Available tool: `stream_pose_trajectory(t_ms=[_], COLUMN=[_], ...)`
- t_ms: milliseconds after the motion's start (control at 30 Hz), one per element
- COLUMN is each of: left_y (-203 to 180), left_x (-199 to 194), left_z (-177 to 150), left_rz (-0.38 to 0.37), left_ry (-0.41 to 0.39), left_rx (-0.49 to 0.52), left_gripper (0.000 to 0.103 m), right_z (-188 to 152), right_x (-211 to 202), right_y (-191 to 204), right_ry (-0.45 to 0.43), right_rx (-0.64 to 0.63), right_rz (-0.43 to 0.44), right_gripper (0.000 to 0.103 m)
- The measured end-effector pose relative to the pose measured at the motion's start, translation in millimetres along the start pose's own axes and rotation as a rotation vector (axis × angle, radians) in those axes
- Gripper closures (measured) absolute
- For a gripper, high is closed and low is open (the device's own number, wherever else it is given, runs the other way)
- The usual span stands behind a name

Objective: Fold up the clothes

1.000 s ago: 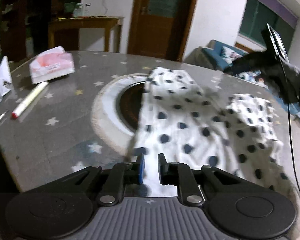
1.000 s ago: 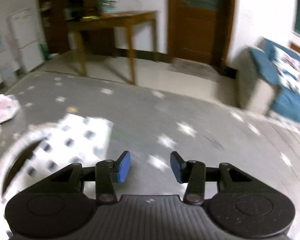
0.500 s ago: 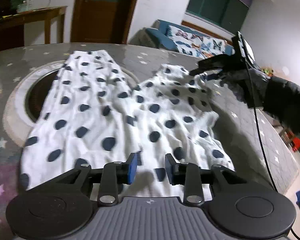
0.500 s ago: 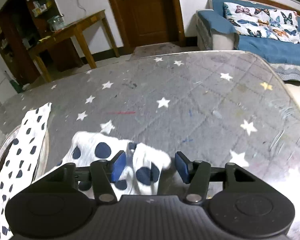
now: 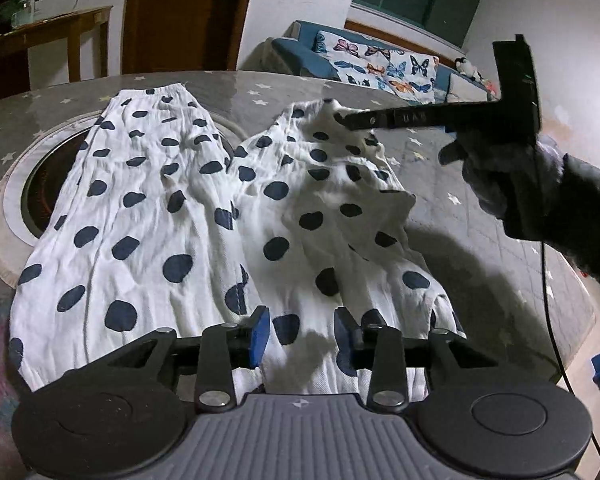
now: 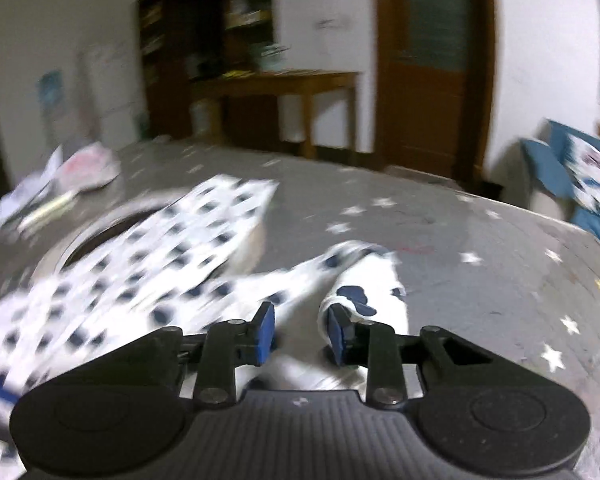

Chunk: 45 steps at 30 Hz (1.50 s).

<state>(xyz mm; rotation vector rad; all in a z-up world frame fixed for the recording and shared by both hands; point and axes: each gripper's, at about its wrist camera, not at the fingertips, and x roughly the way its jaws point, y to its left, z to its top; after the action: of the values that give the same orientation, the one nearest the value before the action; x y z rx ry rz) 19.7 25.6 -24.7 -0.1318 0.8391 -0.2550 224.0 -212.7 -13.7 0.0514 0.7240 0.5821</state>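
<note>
At the table's (image 5: 460, 208) near edge, crinkled white polka-dot trousers (image 5: 172, 208) are straddled by the left gripper (image 5: 302, 330), parted and unclenched, while the far cuff is lifted by the right gripper (image 6: 298, 330), blue pads parted.

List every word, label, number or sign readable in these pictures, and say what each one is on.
"UA" or similar: embossed letters on the side of the right gripper finger, seen from the left wrist view; too faint to read for certain.
Blue poster on the far wall: print blurred, unreadable.
Tissue pack on the table: blurred, nothing legible.
Polka-dot trousers: no text visible.
Left gripper: no readable marking.
</note>
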Motion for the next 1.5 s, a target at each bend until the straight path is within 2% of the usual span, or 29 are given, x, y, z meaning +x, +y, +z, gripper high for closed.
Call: stream_pose_trajectory(t_ms=[33,367,533,633,800,900,1100,1233,1300,1367,1433,1500], left_y=[-0.6,-2.0,-4.3,-5.7,-6.4,-7.0,-10.9,-12.6,-13.3,-13.8,-14.5,-15.2], left_x=[0.5,0.8,2.1,3.9,5.7,7.5,10.1,9.8,9.6,9.3,9.1,9.4], left_z=[-0.5,1.2,2.6,3.6,4.0,4.6,3.1,2.1,1.5,1.0,0.2,-0.1], left_rz=[-0.001,0.001,-0.001,-0.003,-0.002,0.000,-0.008,-0.009,-0.012,-0.017,-0.021,-0.025], left_ry=[0.003,0.003,0.008,0.010,0.019,0.025,0.035,0.036,0.036,0.036,0.035,0.034], left_rx=[0.003,0.010,0.018,0.017,0.015,0.019,0.035,0.045,0.050,0.053,0.058,0.063], left_gripper=[0.064,0.063,0.063,0.062,0.061,0.061,0.061,0.061,0.061,0.059,0.058,0.057], right_z=[-1.7,-18.2,-4.2,2.9,-1.8,-0.8,7.3,23.3,37.4,52.3,65.2,72.3], right_x=[-3.0,-33.4,-42.0,-31.7,-2.4,15.9,57.4,68.4,57.4,42.8,29.0,30.9], right_y=[0.8,9.3,-34.8,-63.4,-99.3,-103.3,-110.3,-107.8,-100.4,-90.3,-78.2,-74.6], right_ry=[0.001,0.006,-0.101,-0.114,-0.058,-0.026,-0.003,-0.068,-0.152,-0.240,-0.303,-0.247], right_rx=[0.003,0.030,0.233,0.374,0.637,0.672,0.755,0.773,0.711,0.618,0.491,0.426], right_rz=[0.008,0.090,0.031,0.000,0.142,0.194,0.228,0.259,0.306,0.351,0.315,0.182], right_gripper=[0.067,0.067,0.067,0.066,0.066,0.066,0.068,0.092,0.097,0.097,0.097,0.096])
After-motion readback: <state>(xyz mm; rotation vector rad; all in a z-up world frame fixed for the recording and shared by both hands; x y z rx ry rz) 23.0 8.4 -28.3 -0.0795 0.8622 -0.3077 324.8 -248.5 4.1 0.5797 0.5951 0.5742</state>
